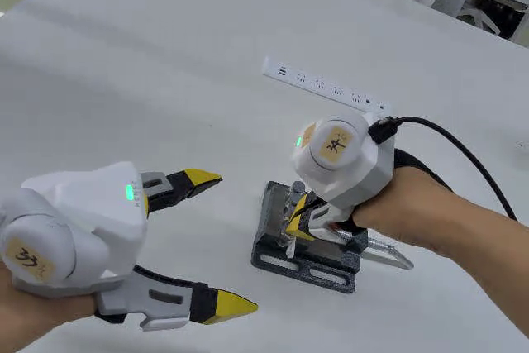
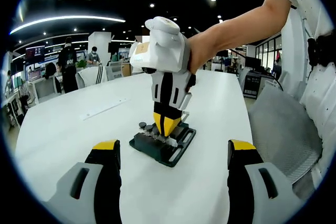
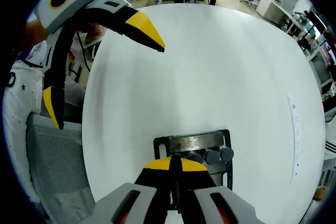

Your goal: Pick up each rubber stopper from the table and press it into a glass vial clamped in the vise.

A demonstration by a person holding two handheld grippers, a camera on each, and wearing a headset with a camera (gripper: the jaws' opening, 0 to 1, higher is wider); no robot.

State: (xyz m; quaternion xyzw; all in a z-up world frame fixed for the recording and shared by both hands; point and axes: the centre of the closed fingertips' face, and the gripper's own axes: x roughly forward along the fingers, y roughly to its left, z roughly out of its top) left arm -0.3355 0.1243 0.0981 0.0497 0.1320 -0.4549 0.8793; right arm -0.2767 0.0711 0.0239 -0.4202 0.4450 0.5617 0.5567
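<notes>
A dark vise sits on the white table, right of centre. It clamps a row of glass vials with grey rubber stoppers in their mouths. My right gripper points down at the vise, its yellow tips pressed together just above the row. From its own camera the right gripper is shut, with nothing visible between the tips. My left gripper hovers open to the left of the vise, holding nothing. In its own view the left gripper frames the vise between its spread jaws.
A white power strip lies on the table behind the vise. A black cable runs from the right gripper off to the right. A grey chair stands at the table's side, and people sit at desks in the background.
</notes>
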